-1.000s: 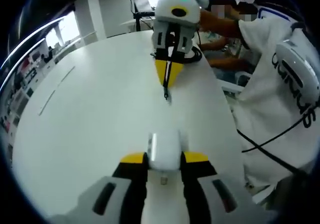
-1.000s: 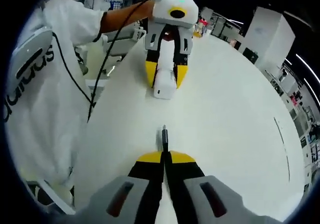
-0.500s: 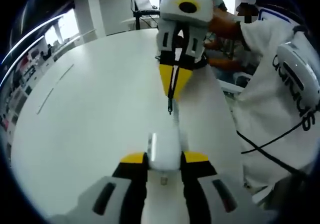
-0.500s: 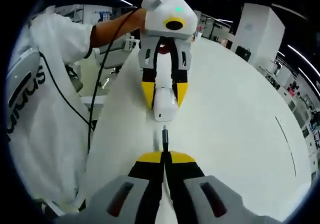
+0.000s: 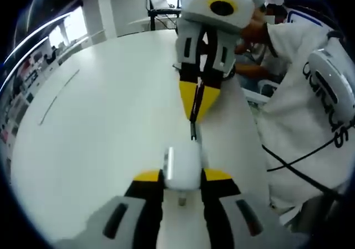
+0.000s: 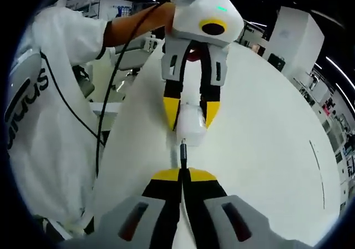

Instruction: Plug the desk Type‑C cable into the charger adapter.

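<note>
In the left gripper view my left gripper [image 5: 182, 175] is shut on a white charger adapter [image 5: 182, 168] that sticks out between its yellow tips. The right gripper [image 5: 194, 106] comes in from the top, shut on a black Type-C cable plug [image 5: 193, 131] whose tip hangs just short of the adapter's far end. In the right gripper view my right gripper [image 6: 182, 174] holds the plug [image 6: 182, 152] pointing at the adapter [image 6: 189, 126], which the left gripper [image 6: 189, 110] holds facing it. Plug tip and adapter face are almost touching.
A large white round table [image 5: 105, 121] lies under both grippers. A person in a white shirt [image 5: 310, 93] stands at its edge, and a black cable [image 6: 105, 116] runs along the shirt. Office desks and shelves stand far behind.
The two grippers have closed the gap: the plug, well apart from the adapter a second ago, is now right at its face. Both grips stay the same.
</note>
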The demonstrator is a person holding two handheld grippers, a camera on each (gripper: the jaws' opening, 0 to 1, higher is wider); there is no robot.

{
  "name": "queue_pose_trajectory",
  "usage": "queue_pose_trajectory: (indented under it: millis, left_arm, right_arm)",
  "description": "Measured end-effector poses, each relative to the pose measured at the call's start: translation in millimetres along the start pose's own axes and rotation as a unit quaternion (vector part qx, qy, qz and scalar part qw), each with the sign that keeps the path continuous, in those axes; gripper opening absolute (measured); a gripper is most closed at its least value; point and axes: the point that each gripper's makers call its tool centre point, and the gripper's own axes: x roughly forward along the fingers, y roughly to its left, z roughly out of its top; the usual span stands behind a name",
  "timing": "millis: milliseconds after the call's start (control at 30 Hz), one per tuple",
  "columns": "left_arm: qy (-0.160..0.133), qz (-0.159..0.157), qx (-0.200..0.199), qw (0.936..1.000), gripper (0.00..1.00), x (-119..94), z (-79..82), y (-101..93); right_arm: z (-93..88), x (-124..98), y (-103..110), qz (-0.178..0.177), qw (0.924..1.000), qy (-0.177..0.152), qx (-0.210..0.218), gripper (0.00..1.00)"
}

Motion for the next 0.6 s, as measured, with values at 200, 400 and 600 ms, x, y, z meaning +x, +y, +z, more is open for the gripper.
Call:
queue_pose_trajectory:
  millis: [200, 400, 600]
  left_arm:
    - [0.01, -0.003, 0.002, 0.9999, 0.25, 0.7, -0.7, -0.4]
    - [0.014, -0.003, 0.002, 0.9999, 0.25, 1.5, -1.2, -0.9]
    - [0.016, 0.0, 0.002, 0.9999, 0.25, 1.9, -1.1, -1.1]
  right_arm:
    - [0.1, 0.3, 0.3, -0.005, 0.9999, 0.009, -0.01, 0.01]
    - [0.0, 2.1, -1.0, -0.019, 0.9991, 0.029, -0.024, 0.01]
    - [2.8, 3.4, -0.7, -0.025, 0.998, 0.041, -0.04, 0.01]
